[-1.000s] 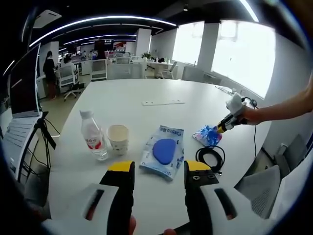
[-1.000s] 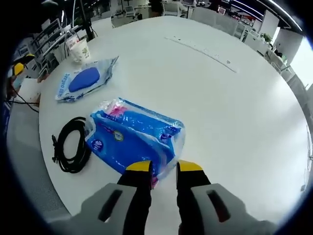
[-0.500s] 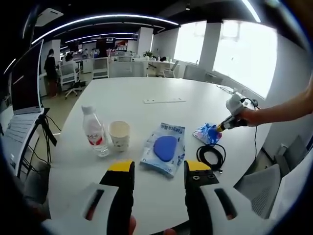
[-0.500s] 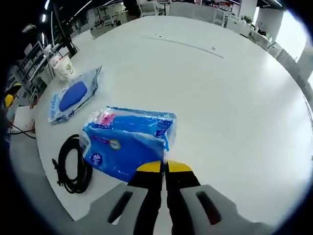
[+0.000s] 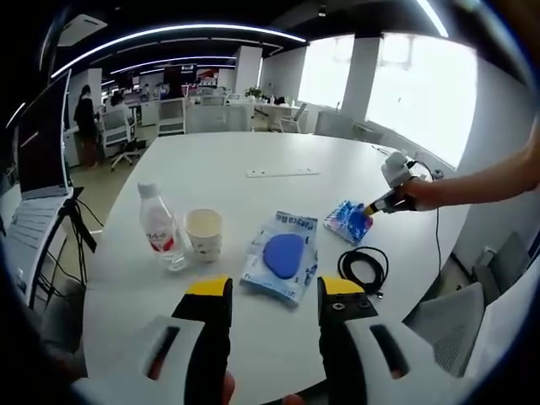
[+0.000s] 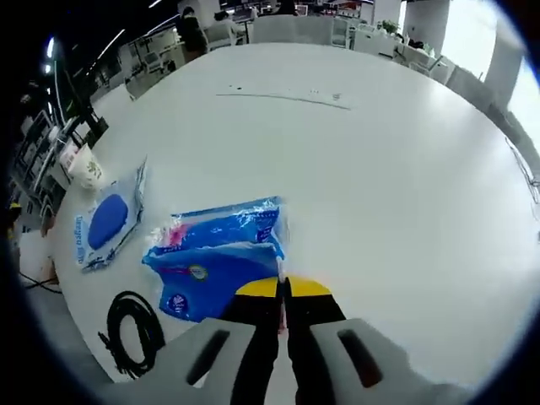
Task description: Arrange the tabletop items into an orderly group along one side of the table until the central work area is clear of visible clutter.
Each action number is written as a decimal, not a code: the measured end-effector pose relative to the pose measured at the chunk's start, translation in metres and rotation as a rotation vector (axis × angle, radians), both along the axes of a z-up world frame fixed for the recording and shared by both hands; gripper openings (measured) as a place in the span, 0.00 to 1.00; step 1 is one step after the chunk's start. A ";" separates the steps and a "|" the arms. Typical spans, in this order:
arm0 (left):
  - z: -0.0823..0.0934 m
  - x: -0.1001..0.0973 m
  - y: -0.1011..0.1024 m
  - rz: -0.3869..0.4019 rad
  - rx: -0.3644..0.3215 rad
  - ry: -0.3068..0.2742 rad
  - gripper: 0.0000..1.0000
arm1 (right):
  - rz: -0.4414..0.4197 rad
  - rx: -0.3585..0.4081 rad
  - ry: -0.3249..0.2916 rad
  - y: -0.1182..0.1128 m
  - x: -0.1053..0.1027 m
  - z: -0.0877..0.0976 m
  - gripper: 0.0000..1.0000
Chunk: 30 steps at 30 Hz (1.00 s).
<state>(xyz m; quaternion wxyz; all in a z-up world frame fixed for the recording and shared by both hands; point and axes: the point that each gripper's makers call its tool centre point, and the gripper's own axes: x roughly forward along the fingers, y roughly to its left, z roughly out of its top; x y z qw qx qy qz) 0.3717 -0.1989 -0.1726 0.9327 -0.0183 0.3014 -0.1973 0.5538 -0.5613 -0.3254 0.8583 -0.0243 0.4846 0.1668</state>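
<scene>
Right gripper (image 6: 283, 289) clamped on the near edge of the blue tissue pack (image 6: 221, 263), jaws pinched together with only film between them. Pack fans out from the tips toward 10–11 o'clock in the right gripper view, long axis roughly 8-to-2 across that view, lower end appearing to rest on the table (image 6: 405, 169) (can't tell if any part is lifted).

Same pack in the left gripper view (image 5: 348, 221), at about 1 o'clock from the left gripper (image 5: 274, 295), well apart. Left gripper hanging open over the near table edge, nothing between the jaws.

Neighbours in the left gripper view: wet-wipe pouch (image 5: 283, 260) at 12 o'clock just ahead of the jaws, paper cup (image 5: 204, 234) at 11, water bottle (image 5: 158, 228) just beside the cup at 10–11, coiled black cable (image 5: 364, 269) at 2, close under the pack.

Judgement: pack belongs to the right hand; the row (bottle, cup, pouch) lies toward 9 o'clock of the pack in the right gripper view, so next move probably a drag that way, cable coil near the path.
</scene>
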 end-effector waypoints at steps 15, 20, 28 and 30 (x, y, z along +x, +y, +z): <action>-0.003 0.001 0.009 0.028 -0.005 0.002 0.39 | -0.068 -0.017 0.015 0.005 -0.005 0.005 0.00; -0.007 -0.002 0.005 0.021 -0.013 0.010 0.39 | -0.060 -0.025 0.045 0.001 -0.014 -0.006 0.03; -0.010 -0.002 0.003 0.014 -0.033 0.013 0.39 | 0.027 -0.039 0.063 0.004 -0.020 -0.008 0.13; -0.011 -0.002 0.001 0.014 -0.044 0.013 0.39 | 0.053 -0.051 0.045 0.006 -0.021 -0.007 0.16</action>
